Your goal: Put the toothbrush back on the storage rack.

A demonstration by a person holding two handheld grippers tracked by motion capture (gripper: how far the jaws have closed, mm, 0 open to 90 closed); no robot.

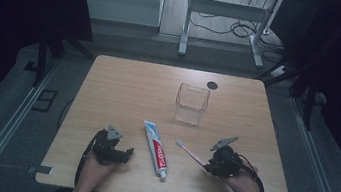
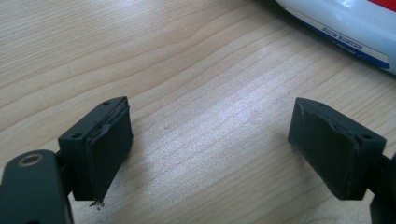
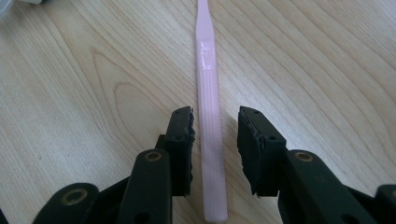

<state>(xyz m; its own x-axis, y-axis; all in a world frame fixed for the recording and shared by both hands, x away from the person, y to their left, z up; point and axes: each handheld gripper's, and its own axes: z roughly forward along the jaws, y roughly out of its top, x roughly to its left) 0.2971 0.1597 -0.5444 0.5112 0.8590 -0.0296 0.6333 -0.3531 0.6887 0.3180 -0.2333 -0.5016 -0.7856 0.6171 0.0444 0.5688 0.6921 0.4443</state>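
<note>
Toothbrush, pink, lies flat on the wooden surface in the high view, its head pointing toward the toothpaste tube and its handle end at your right hand-held gripper. A clear plastic cup stands farther back, well apart. Your left hand-held gripper rests near the tube's other side.

In the left gripper view, your left hand-held gripper has its jaws wide apart over bare wood, the tube at the upper right.

In the right gripper view, your right hand-held gripper straddles the toothbrush handle, jaws apart; the left pad sits just beside it, the right pad clear of it.
</note>
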